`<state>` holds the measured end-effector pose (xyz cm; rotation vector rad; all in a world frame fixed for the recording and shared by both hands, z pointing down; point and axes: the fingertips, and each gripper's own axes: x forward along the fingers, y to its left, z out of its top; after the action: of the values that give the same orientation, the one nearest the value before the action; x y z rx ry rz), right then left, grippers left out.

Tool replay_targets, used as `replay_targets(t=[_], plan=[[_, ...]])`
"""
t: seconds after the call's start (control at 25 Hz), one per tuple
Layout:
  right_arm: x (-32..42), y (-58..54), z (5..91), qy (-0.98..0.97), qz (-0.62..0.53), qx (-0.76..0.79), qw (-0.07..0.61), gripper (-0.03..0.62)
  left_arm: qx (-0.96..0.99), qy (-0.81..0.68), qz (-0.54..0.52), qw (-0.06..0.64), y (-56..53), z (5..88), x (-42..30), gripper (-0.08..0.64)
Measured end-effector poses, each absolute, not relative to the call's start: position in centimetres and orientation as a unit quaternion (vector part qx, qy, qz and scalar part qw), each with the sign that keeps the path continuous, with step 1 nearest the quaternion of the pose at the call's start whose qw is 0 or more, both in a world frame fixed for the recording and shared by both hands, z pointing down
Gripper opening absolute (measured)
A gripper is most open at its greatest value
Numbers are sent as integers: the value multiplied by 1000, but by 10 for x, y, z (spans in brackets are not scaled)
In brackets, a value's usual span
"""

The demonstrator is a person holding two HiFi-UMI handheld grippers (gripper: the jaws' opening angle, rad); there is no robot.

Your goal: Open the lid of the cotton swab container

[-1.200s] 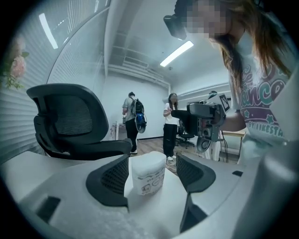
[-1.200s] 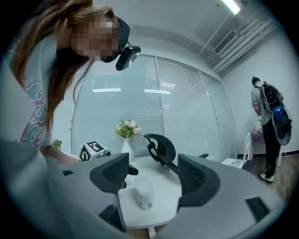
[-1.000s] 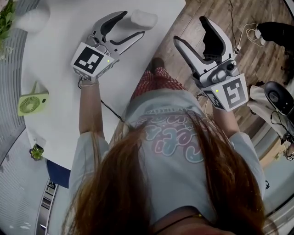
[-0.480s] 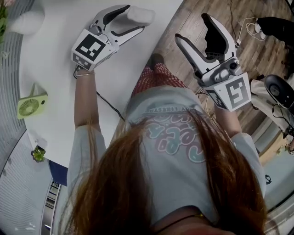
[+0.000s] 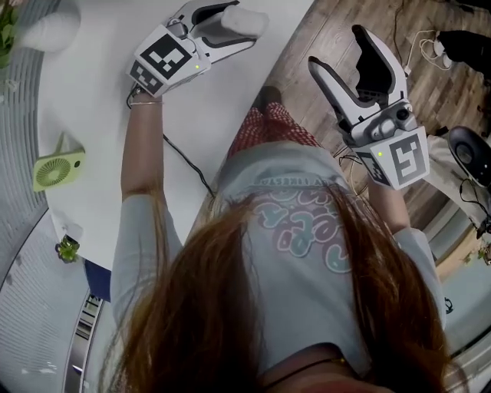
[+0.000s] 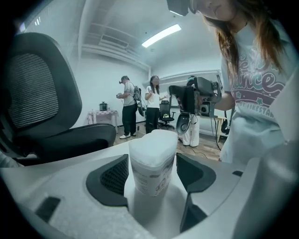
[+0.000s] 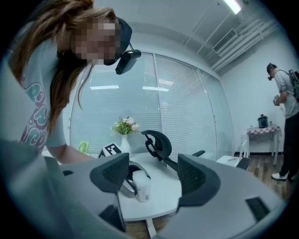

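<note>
Two handheld grippers, both spread open. The left gripper (image 6: 152, 173) reaches over the white table (image 5: 92, 100) with a jaw on either side of the cotton swab container (image 6: 153, 156). The container stands upright near the table's edge with its lid on; whether the pads touch it is unclear. The right gripper (image 5: 337, 47) is empty, held off the table above the wooden floor (image 5: 307, 31). A green fan (image 5: 57, 170) sits well apart.

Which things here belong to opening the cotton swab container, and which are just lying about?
Belong to the job:
cotton swab container, its lid on
left tongs, open around the container
right tongs, open, holding nothing

Just lying about:
green fan
vase of flowers
black chair
small potted plant
</note>
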<state>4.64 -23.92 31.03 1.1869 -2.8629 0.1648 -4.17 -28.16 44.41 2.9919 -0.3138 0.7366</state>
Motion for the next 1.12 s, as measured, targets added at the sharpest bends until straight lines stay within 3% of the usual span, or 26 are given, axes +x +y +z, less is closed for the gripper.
replay_targets(t=[0.36, 1.12], plan=[[43, -241, 316, -923, 56, 381, 25, 311, 965, -60, 252, 31, -281, 449, -37, 290], [44, -245, 312, -925, 48, 375, 27, 310, 940, -27, 338, -41, -268, 472, -24, 235]])
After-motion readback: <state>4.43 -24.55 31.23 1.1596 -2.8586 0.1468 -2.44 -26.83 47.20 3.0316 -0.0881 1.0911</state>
